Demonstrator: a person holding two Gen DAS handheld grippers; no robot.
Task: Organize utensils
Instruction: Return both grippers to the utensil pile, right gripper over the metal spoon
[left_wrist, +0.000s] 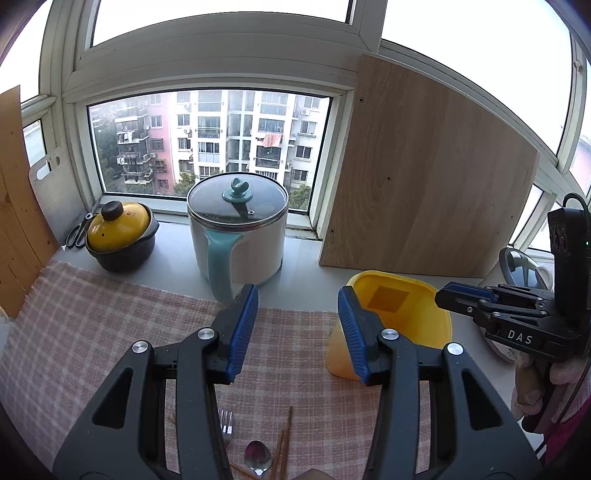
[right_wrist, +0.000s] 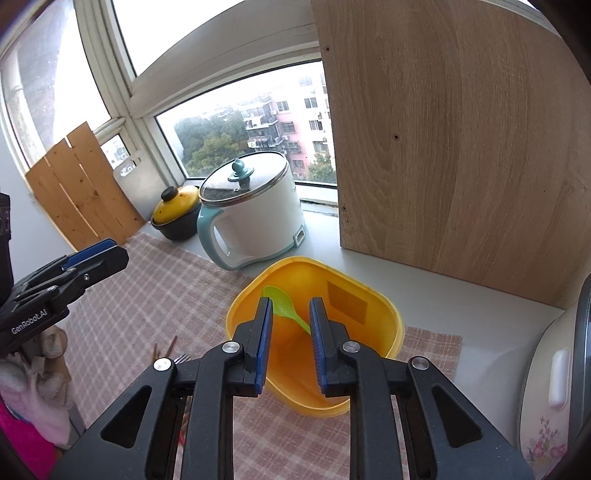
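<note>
A yellow plastic container (right_wrist: 384, 332) stands on the pink checked cloth (right_wrist: 147, 288). A green spoon (right_wrist: 280, 299) lies inside it. My right gripper (right_wrist: 291, 304) hangs over the container's near side, jaws a little apart, with the spoon showing in the gap below them and no pad pressing on it. In the left wrist view, my left gripper (left_wrist: 298, 295) is open and empty above the cloth, just left of the container (left_wrist: 417, 317). A fork (left_wrist: 226, 424), a metal spoon (left_wrist: 258, 458) and brown chopsticks (left_wrist: 285, 439) lie on the cloth beneath it. The right gripper (left_wrist: 448, 295) shows side-on at the right.
A white electric pot (left_wrist: 255, 243) with a teal handle and a yellow-lidded black pot (left_wrist: 118, 236) stand by the window. Scissors (left_wrist: 77, 232) lie at the far left. A big wooden board (left_wrist: 424, 177) leans behind the container. A flowered cooker (right_wrist: 546, 406) stands at the right.
</note>
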